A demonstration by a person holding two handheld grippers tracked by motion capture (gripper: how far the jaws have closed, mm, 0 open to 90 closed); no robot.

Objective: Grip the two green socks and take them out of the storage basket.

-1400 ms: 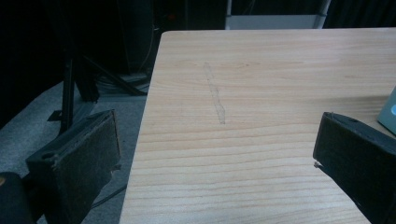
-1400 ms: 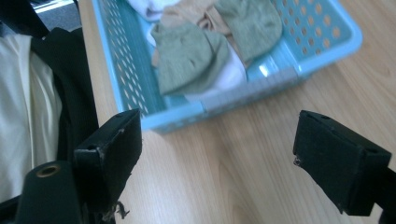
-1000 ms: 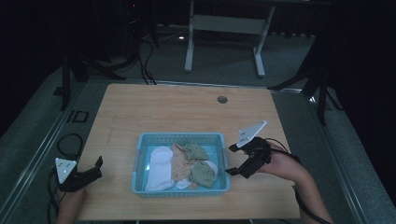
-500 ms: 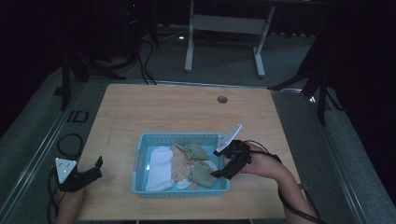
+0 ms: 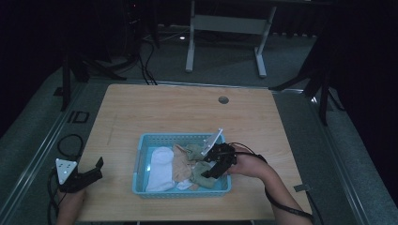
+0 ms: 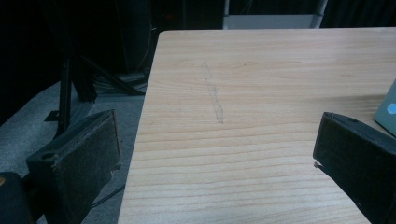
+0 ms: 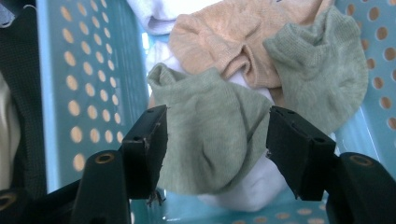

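High view: right gripper reaches down into the blue basket on the surface, its jaws over the near green sock; I read this as lining up a pick. Left gripper rests at the surface's near left corner, well apart from the basket, presumably parked out of the way.

Left gripper view: jaws spread wide, nothing but bare wood between them; a sliver of the basket sits just beyond the right-hand jaw.

Right gripper view: jaws have just been closing and stand partly open, straddling the near green sock, pads not yet pressing it. A second green sock and an orange sock lie beyond the jaws; a white sock lies under the straddled one.
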